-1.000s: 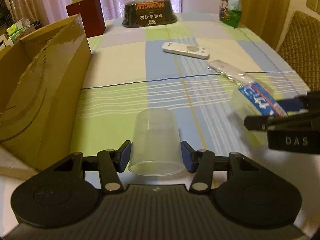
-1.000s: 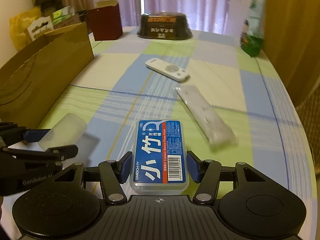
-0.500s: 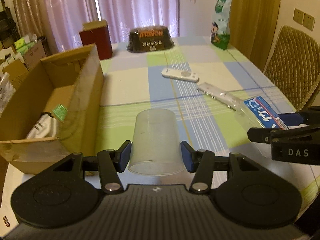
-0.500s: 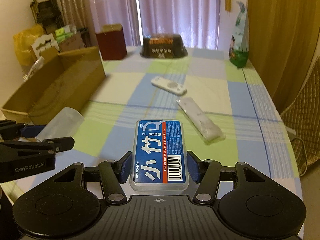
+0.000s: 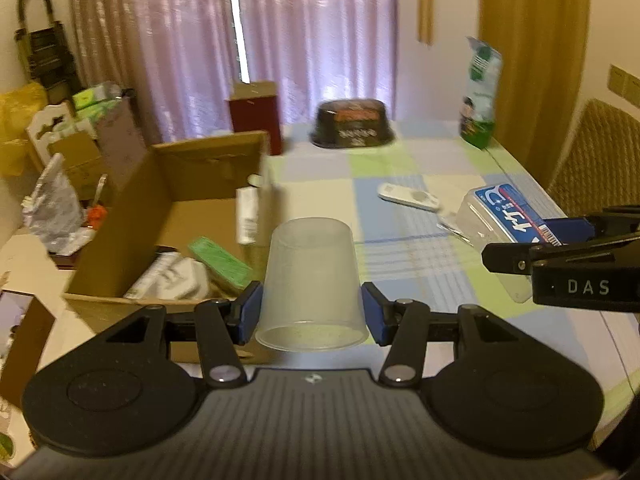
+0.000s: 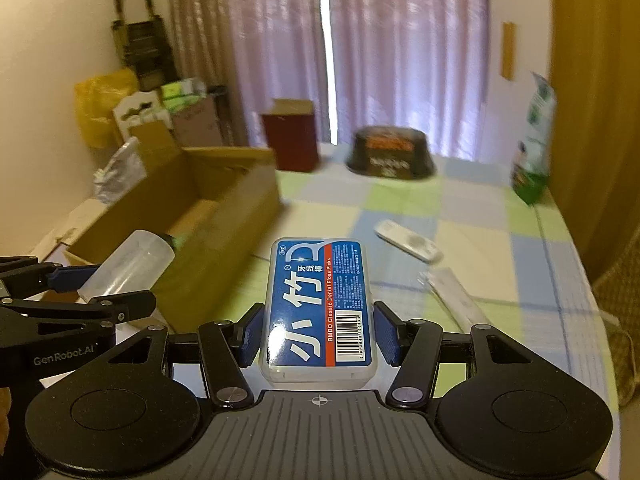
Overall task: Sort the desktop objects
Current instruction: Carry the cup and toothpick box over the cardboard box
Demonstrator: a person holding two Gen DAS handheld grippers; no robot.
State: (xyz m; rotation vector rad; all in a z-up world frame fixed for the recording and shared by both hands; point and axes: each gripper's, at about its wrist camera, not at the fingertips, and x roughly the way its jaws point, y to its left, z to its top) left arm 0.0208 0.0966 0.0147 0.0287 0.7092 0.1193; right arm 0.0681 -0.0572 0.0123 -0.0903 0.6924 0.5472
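My left gripper [image 5: 312,312] is shut on a clear plastic cup [image 5: 311,280], held in the air with its mouth toward the camera, beside the near right corner of an open cardboard box [image 5: 176,216]. The right gripper [image 6: 318,336] is shut on a blue-labelled dental floss pick box [image 6: 320,304], also lifted above the table. In the right wrist view the cup [image 6: 128,264] and the left gripper [image 6: 80,292] show at the left, close to the cardboard box [image 6: 208,216]. In the left wrist view the floss box [image 5: 504,216] appears at the right.
Inside the cardboard box lie a green pack [image 5: 220,264] and white packets [image 5: 176,280]. On the checked tablecloth [image 6: 500,240] rest a white remote [image 6: 408,244] and a clear wrapped stick [image 6: 456,300]. Farther back stand a dark bowl [image 6: 390,160], a red box [image 6: 292,140] and a green bag [image 6: 534,144]. A woven chair [image 5: 596,160] is at the right.
Both grippers have risen well above the table with their loads. The left one has swung toward the cardboard box, whose inside now shows.
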